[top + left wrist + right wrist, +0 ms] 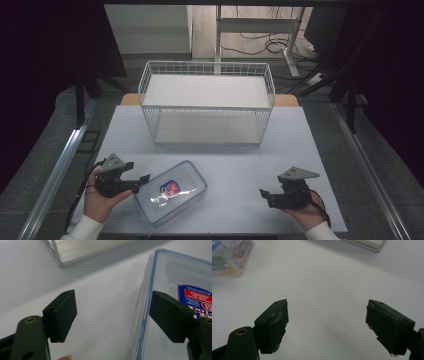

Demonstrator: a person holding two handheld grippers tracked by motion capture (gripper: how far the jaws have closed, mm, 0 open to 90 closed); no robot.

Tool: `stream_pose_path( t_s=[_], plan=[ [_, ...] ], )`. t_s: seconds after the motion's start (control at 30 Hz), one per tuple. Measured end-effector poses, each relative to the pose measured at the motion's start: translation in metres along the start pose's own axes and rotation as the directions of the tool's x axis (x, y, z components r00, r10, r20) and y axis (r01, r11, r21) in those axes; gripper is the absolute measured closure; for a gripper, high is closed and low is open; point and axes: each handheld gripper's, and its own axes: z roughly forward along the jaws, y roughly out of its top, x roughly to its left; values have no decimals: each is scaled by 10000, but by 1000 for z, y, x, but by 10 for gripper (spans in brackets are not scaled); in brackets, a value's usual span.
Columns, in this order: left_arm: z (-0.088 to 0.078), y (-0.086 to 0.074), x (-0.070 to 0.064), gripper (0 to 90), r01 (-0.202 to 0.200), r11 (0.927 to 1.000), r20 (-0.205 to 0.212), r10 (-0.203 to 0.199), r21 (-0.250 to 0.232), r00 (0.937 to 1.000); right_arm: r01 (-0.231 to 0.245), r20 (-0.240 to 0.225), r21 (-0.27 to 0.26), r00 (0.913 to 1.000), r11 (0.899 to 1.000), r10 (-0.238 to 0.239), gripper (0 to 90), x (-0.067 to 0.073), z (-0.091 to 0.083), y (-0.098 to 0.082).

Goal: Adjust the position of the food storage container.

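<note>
A clear plastic food box with a blue-rimmed lid and a red and blue label lies on the white table, front left of centre. My left gripper is open right at the box's left end; in the left gripper view one jaw is over the lid and the other over bare table. My right gripper is open near the front right, well clear of the box, with nothing between its jaws. A corner of the box shows at the top left of the right gripper view.
A white wire basket shelf with two levels stands at the back middle of the table. Its base corner shows in the left gripper view. Metal rails run along both sides of the table.
</note>
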Motion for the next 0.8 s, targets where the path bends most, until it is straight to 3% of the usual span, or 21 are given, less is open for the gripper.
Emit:
stream_pose_path(
  t_s=[0.5, 0.7, 0.8],
  plan=[
    [-9, -3, -5, 220, -170, 9996, -78, 171, 212, 9998, 50, 15, -140, 10000, 9999, -50, 184, 0, 5, 12],
    [-17, 10, -7, 214, -112, 9996, 232, 105, 268, 9997, 64, 48, -148, 10000, 9999, -64, 184, -1, 3, 12],
    [-20, 17, -9, 214, -369, 9982, 206, 359, 476, 9991, 25, 111, -150, 9999, 9999, -24, 184, -2, 2, 11]
  ],
)
